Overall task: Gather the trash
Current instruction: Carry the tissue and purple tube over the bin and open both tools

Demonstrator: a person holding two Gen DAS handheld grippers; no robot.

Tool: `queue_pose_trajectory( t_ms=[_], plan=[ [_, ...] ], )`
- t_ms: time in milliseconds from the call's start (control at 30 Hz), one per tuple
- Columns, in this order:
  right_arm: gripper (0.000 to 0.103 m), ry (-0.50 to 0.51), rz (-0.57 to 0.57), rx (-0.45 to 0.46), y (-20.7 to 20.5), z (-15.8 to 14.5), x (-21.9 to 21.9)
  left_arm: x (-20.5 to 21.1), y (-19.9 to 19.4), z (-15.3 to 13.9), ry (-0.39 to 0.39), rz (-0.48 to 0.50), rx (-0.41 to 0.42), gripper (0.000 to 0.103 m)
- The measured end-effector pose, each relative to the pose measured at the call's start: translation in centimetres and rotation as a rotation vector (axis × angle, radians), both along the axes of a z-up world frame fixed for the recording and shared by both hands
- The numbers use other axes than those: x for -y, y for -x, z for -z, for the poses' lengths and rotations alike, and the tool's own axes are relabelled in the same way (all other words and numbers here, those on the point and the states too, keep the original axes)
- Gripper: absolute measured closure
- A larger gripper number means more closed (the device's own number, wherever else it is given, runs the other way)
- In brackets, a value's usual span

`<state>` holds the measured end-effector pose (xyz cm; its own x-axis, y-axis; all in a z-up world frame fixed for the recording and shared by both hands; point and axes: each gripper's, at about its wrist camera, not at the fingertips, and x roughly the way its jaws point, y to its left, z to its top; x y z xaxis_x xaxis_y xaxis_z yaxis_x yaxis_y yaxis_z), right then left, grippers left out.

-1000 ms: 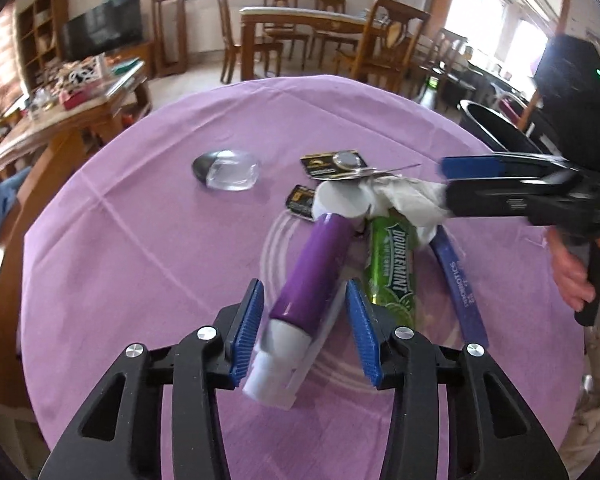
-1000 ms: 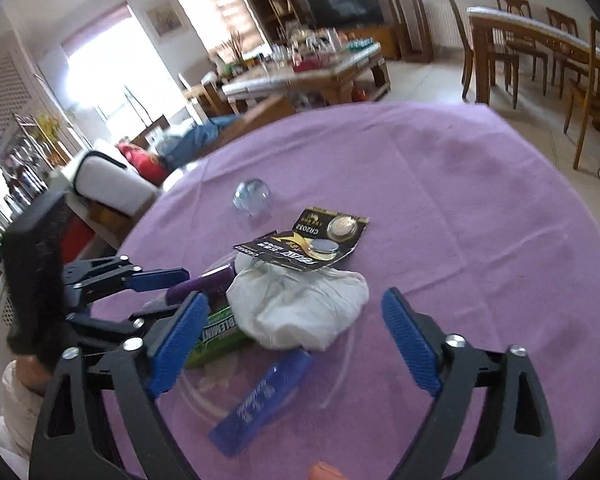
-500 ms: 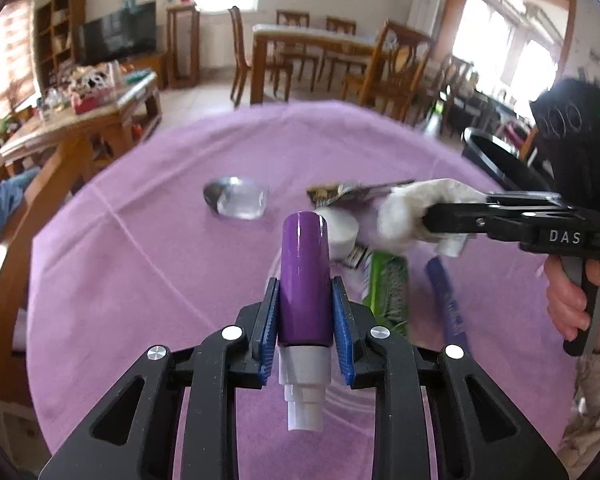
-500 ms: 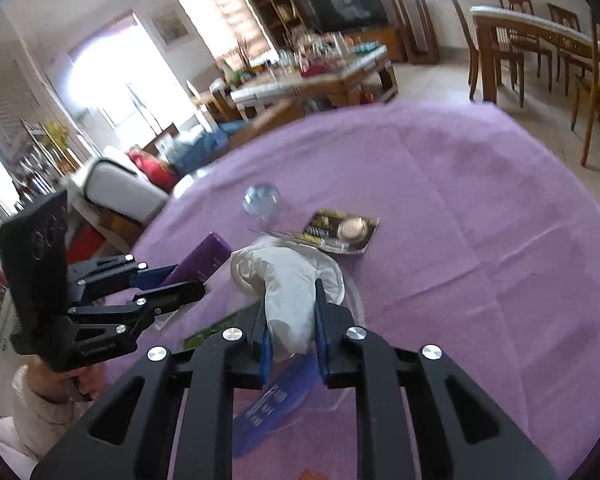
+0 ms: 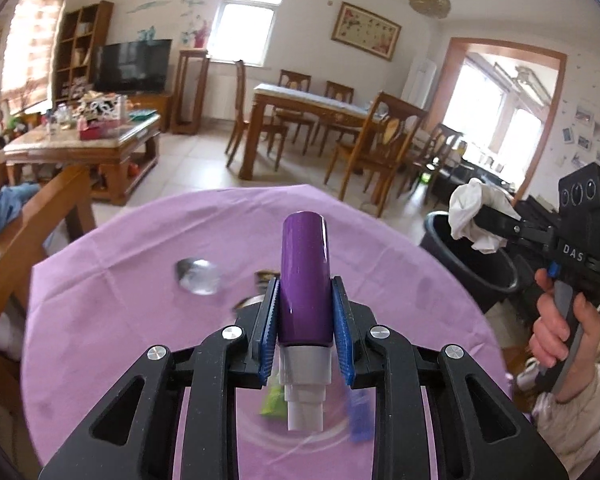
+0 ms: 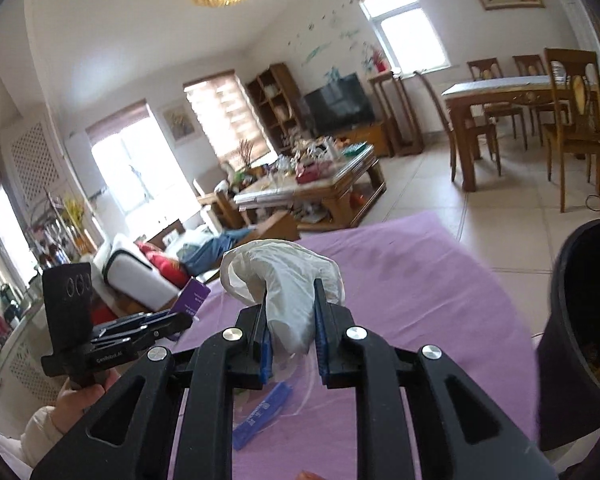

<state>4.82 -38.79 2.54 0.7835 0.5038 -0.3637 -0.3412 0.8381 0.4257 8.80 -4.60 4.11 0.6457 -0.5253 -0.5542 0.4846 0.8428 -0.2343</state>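
Left wrist view, left to right: a round table under a lilac cloth (image 5: 112,304) carries a small clear rounded object (image 5: 198,276), blurred beyond identification. At centre, the left gripper (image 5: 305,320) has its blue-padded fingers (image 5: 269,324) clamped narrowly on a glossy purple cylindrical bottle with a grey and white stepped neck (image 5: 304,280), lifted clear of the cloth; the bottle and jaws hide most of a dark packet behind them, and a green wrapper (image 5: 274,400) and a blue flat strip (image 5: 359,420) below show only as blurred fragments. At right, the right gripper (image 5: 474,224), carried by a hand (image 5: 556,332), holds a crumpled white tissue (image 5: 470,216) above a black round bin (image 5: 472,264) standing just beside the table; the bin's right side is hidden by the gripper. Right wrist view: the left gripper (image 6: 180,320) appears at left with only the bottle's purple end (image 6: 192,296) visible; at centre the right gripper's pads (image 6: 320,340) pinch the tissue (image 6: 284,280); the blue strip (image 6: 264,416) lies partly hidden beneath; the bin (image 6: 580,320) is cut off at the right edge.
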Motion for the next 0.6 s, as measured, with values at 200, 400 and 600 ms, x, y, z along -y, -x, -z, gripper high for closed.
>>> queue_pose_trajectory(
  t_ms=[200,400,600],
  plan=[
    [0.085,-0.043,0.074,0.045,0.9,-0.3,3.7,5.2,0.2,-1.1,0.025,0.061,0.026,0.078],
    [0.085,-0.102,0.18,0.093,2.2,-0.7,8.6,11.5,-0.1,-1.7,0.056,0.137,0.034,0.078],
    [0.085,-0.141,0.328,0.144,3.6,-1.3,13.9,18.9,-0.6,-1.8,0.111,0.224,0.029,0.078]
  ],
)
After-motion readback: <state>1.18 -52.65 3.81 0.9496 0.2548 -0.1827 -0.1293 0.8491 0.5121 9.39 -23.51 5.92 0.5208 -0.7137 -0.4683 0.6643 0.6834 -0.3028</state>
